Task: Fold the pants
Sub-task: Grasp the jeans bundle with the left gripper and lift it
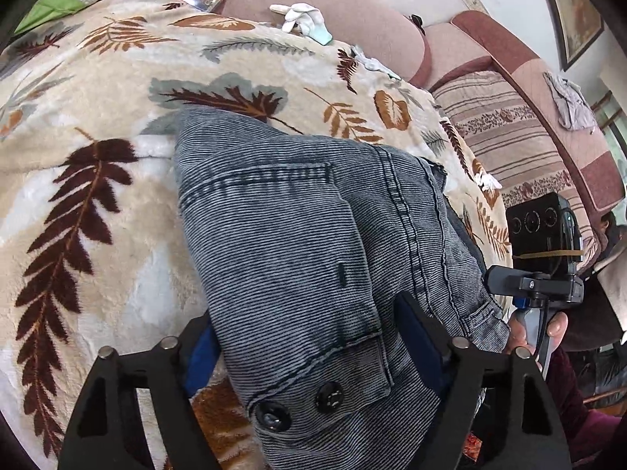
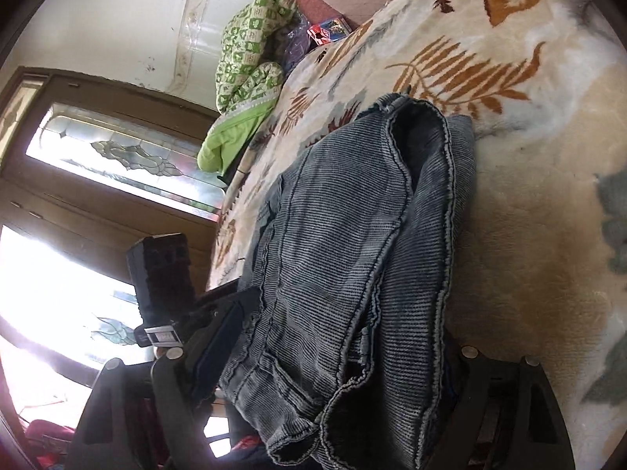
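Observation:
Grey-blue corduroy pants [image 1: 298, 243] lie bunched on a cream leaf-print blanket [image 1: 98, 125]. My left gripper [image 1: 313, 348] is shut on the pants' waistband, near its two dark buttons [image 1: 301, 403]; cloth fills the space between the blue pads [image 1: 419, 337]. The right gripper's body and the hand holding it [image 1: 544, 274] show at the right edge of the left wrist view. In the right wrist view my right gripper [image 2: 333, 384] is shut on a bundle of the pants [image 2: 352, 258], with hems and seams bunched between its fingers. The left gripper's body [image 2: 164, 274] shows at the left.
The blanket [image 2: 529, 215] covers a pink sofa [image 1: 352, 11]. White gloves [image 1: 301, 15] lie on the sofa back. A green patterned quilt [image 2: 247, 58] and a small colourful box [image 2: 329, 29] sit at the far end. A striped cushion [image 1: 505, 133] lies at the right. Windows [image 2: 109, 149] stand behind.

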Action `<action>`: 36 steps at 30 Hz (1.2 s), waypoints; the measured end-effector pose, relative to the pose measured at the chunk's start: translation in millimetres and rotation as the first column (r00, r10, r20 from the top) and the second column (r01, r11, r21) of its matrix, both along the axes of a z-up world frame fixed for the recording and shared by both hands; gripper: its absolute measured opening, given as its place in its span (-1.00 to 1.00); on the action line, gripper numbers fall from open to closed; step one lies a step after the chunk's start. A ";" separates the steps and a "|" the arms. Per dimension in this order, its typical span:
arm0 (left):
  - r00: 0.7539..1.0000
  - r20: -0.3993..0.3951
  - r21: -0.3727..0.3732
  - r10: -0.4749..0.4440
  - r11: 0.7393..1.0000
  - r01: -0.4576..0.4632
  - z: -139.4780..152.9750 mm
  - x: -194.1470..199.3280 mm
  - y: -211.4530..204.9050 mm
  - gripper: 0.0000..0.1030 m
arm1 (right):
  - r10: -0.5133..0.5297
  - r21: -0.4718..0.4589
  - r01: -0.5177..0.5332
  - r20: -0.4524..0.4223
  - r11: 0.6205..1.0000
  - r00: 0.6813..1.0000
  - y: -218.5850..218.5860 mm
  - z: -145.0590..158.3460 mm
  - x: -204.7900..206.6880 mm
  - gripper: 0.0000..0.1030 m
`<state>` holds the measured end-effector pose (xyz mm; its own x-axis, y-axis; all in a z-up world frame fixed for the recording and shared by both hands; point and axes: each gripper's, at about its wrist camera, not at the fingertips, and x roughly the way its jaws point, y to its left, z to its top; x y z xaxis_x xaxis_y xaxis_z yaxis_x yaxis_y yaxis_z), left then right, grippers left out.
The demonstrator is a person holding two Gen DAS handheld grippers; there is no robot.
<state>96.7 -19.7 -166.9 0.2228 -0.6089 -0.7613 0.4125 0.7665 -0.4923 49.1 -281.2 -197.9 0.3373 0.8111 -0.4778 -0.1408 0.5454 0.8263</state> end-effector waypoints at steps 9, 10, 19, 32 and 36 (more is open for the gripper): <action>0.999 0.037 0.066 0.014 0.998 -0.016 -2.2 -5.2 -11.9 0.73 | -0.011 -0.011 0.010 -0.054 1.000 0.998 -6.2 -11.6 2.9 0.54; 0.999 0.041 0.067 0.015 0.998 -0.018 -2.1 -5.6 -11.8 0.73 | -0.004 -0.008 0.003 -0.052 1.000 0.999 -6.7 -12.3 3.2 0.55; 0.995 0.088 0.082 0.052 0.995 -0.059 6.6 -13.0 -10.0 0.32 | -0.005 -0.085 0.006 0.015 0.996 1.000 -0.2 -5.0 -4.3 0.49; 0.986 0.161 0.129 0.048 0.989 -0.069 21.8 -21.7 -19.4 -0.21 | 0.022 -0.259 0.025 0.178 0.966 0.984 16.7 16.8 -20.6 -0.15; 0.982 0.179 0.138 0.056 0.987 -0.081 26.5 -25.2 -20.8 -0.28 | 0.012 -0.263 0.046 0.212 0.964 0.977 19.6 24.6 -26.1 -0.22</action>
